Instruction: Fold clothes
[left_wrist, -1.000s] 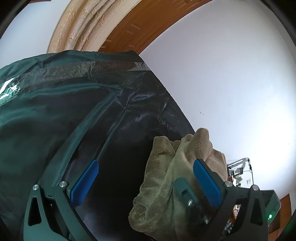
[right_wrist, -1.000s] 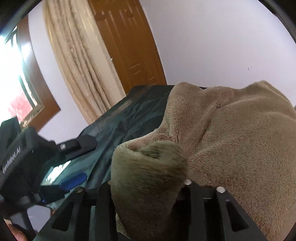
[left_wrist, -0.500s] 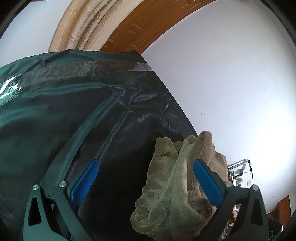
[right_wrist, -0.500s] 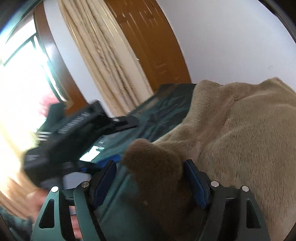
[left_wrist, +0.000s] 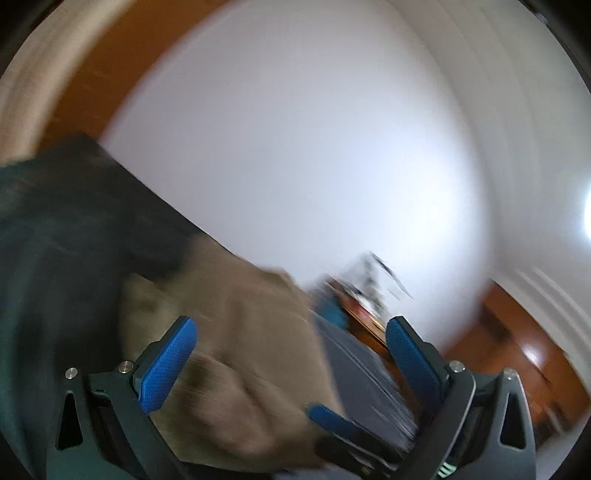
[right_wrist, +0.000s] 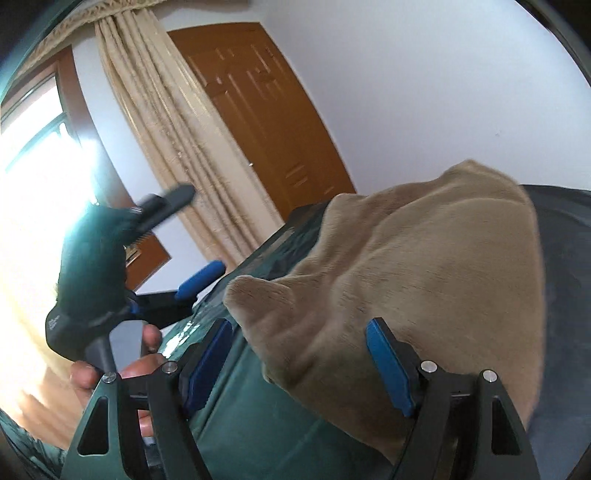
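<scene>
A tan fleece garment (right_wrist: 424, 266) lies bunched on the dark green cloth (right_wrist: 258, 417) that covers the table. My right gripper (right_wrist: 297, 369) is open, its blue pads standing apart on either side of a rounded fold of the garment without pressing it. My left gripper (right_wrist: 188, 240) is held up at the left, clear of the table, with a hand (right_wrist: 144, 365) below it. The left wrist view is badly blurred: the left gripper (left_wrist: 288, 360) is open with the garment (left_wrist: 240, 332) ahead of its jaws, and part of the right gripper (left_wrist: 332, 421) shows low down.
Behind the table are a beige curtain (right_wrist: 166, 122), a wooden door (right_wrist: 266, 110) and a white wall (right_wrist: 443, 74). A bright window (right_wrist: 33, 177) glares at the left. Blurred furniture (left_wrist: 369, 291) stands beyond the table's far side.
My right gripper opened and let go of the fleece fold, then drew back. My left gripper lifted and rolled, so its view swung toward the garment and the wall.
</scene>
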